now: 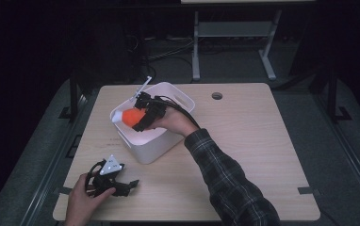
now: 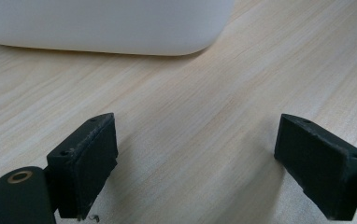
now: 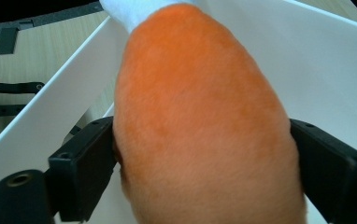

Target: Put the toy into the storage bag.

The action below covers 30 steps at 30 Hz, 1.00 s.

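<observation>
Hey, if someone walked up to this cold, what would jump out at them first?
The bright orange plush toy with a white tip, gripped by the right gripper over the white bin on the wooden table, stands out most. Next, the left gripper rests open near the table's front left edge, nothing between its jaws.

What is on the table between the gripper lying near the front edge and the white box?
Nothing: in the left gripper view, bare wooden table runs from the left gripper, jaws wide open, to the white box.
</observation>
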Tool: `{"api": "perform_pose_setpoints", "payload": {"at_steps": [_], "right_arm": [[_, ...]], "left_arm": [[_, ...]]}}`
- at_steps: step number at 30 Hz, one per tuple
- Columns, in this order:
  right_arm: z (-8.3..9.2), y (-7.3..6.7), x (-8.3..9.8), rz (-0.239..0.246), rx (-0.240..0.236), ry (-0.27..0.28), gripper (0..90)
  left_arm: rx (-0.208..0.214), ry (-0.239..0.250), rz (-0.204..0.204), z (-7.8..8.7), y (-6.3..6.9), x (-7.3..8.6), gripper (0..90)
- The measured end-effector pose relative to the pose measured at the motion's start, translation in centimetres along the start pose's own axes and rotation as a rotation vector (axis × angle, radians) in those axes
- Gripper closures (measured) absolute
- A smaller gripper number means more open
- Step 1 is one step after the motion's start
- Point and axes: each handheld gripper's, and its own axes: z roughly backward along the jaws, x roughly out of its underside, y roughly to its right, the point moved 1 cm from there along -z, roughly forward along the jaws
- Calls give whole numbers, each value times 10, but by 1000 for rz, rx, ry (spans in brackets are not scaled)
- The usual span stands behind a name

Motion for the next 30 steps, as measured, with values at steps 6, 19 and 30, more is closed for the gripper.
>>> {"api": "perform_pose_setpoints", "payload": {"at_steps": [6,19,30], "right_arm": [[2,0,0,-1,-4,4,113],[36,2,7,0,17,39,113],[68,9,27,-28,47,63,113]], "left_arm": [[0,0,0,0,0,0,125],[0,0,1,0,0,0,125],[0,4,5,0,0,0,124]]}}
